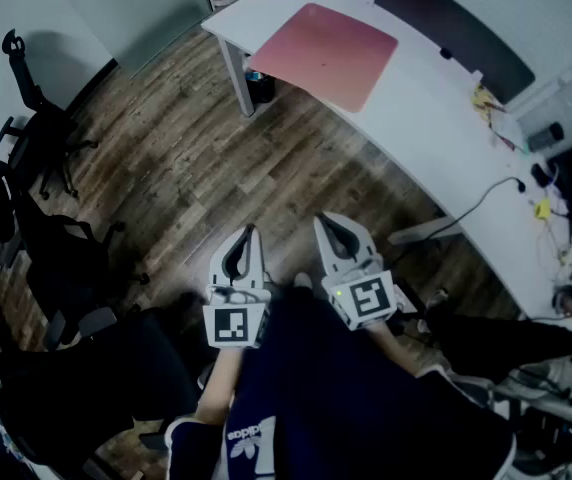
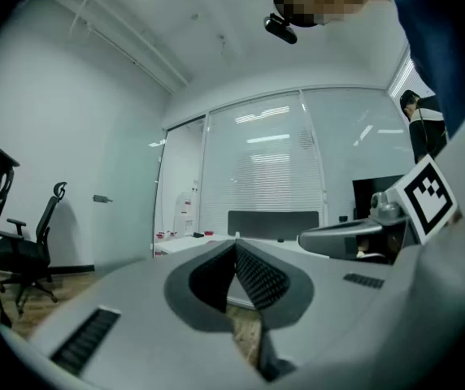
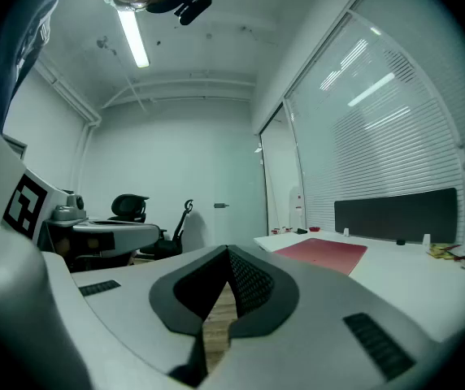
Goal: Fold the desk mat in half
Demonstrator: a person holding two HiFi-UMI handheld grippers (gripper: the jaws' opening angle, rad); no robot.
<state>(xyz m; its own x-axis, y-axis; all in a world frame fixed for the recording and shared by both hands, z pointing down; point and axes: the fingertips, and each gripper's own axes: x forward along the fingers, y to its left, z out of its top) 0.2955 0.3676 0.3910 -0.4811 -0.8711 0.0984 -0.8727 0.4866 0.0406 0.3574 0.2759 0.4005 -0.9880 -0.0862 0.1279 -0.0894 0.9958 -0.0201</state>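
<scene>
A red-pink desk mat (image 1: 324, 54) lies flat and unfolded on the long white desk (image 1: 436, 128) at the top of the head view. The right gripper view shows the desk mat (image 3: 322, 255) as a red slab on the desk at the right. Both grippers hang low over the wooden floor, well short of the desk, close to the person's body. My left gripper (image 1: 248, 233) is shut with nothing in it, jaw tips meeting (image 2: 235, 242). My right gripper (image 1: 324, 222) is also shut and empty, tips together (image 3: 228, 250).
Black office chairs (image 1: 36, 108) stand at the left on the wood floor (image 1: 186, 178). A cable (image 1: 476, 208) and small items (image 1: 496, 118) lie on the desk's right part. A dark screen panel (image 1: 446, 18) runs behind the desk. Another person (image 2: 423, 128) stands at the right.
</scene>
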